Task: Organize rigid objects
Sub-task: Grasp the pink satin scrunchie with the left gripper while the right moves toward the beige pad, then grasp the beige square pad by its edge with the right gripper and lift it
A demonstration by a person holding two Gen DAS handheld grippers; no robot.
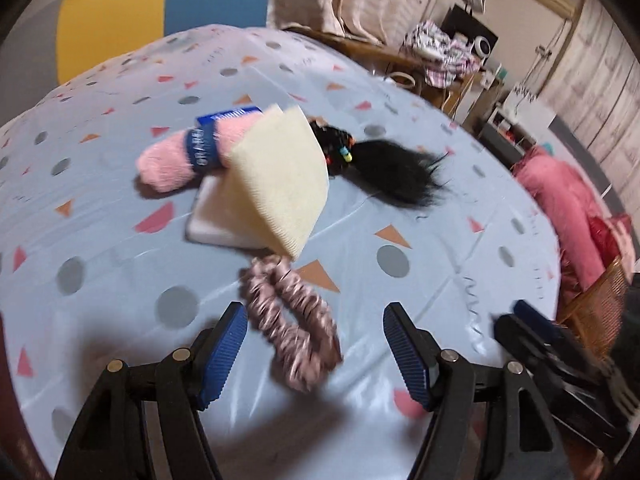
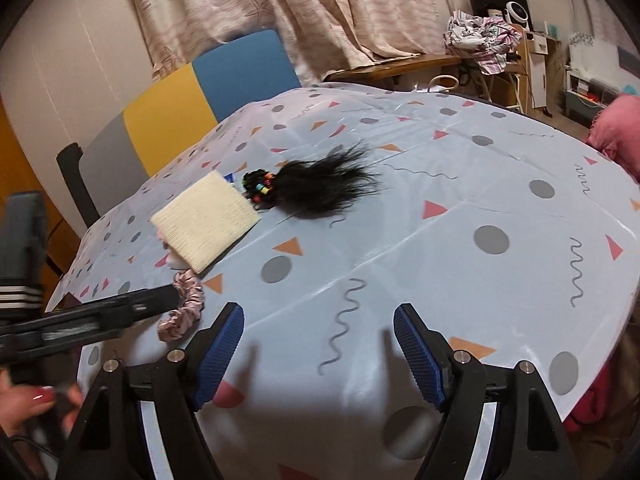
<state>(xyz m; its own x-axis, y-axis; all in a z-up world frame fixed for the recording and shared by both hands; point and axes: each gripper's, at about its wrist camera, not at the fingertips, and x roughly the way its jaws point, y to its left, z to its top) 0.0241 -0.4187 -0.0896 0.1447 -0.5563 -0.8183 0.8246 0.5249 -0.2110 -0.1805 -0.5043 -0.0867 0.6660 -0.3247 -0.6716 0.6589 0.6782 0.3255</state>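
Observation:
A pink scrunchie (image 1: 292, 320) lies on the patterned tablecloth (image 1: 400, 240), partly between the spread fingers of my left gripper (image 1: 315, 314), which is open and does not press on it. Behind it a cream ribbed pad (image 1: 280, 176) leans on a white block (image 1: 216, 224). Beside them are a rolled pink towel with a blue band (image 1: 168, 164), a blue box (image 1: 228, 115) and a black hairpiece with coloured beads (image 1: 392, 176). My right gripper (image 2: 319, 314) is open over bare cloth. It views the pad (image 2: 206, 216), hairpiece (image 2: 320, 188) and scrunchie (image 2: 184, 304).
A chair with a grey, yellow and blue back (image 2: 180, 108) stands at the table's far side, with curtains (image 2: 320, 8) behind it. There is a pink cushion (image 1: 568, 208) off the right edge and a side desk with clothes (image 2: 480, 36). A hand with red nails (image 2: 28, 400) holds the left gripper (image 2: 160, 300).

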